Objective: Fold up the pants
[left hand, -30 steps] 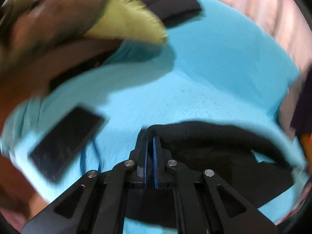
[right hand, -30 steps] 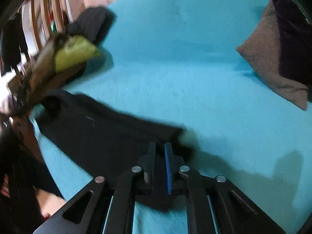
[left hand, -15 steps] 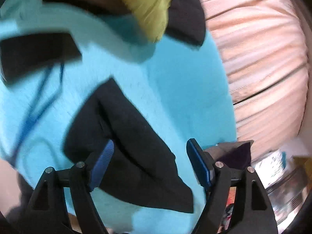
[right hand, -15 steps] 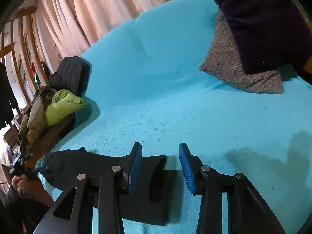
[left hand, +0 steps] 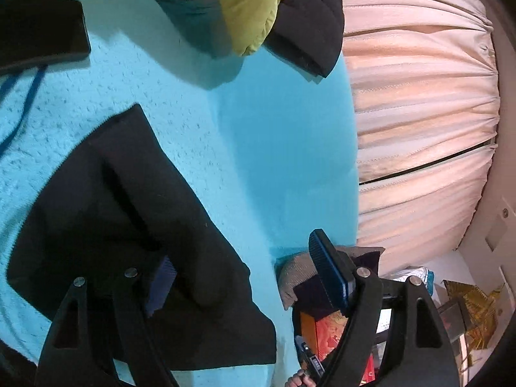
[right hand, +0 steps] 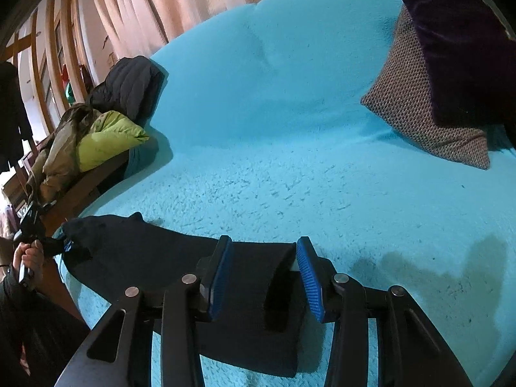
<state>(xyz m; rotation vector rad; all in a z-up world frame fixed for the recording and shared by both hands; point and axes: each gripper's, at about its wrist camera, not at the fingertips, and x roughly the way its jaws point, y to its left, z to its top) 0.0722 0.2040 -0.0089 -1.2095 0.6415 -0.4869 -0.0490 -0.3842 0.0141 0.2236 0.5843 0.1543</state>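
So we've got the black pants (right hand: pixel 180 267) lying flat in a long folded strip on the fuzzy turquoise blanket (right hand: pixel 290 167), right at the near edge of the couch. Our right gripper (right hand: pixel 264 277) is spread wide over one end of the strip, blue pads on either side of the cloth and nothing pinched. Our left gripper (left hand: pixel 245 274) is wide apart too, over the other end; one pad looks like it's brushing the fabric, hard to say with the fisheye. Yellow-green jacket (right hand: pixel 106 138) and a knit cushion (right hand: pixel 419 113) sit further back.
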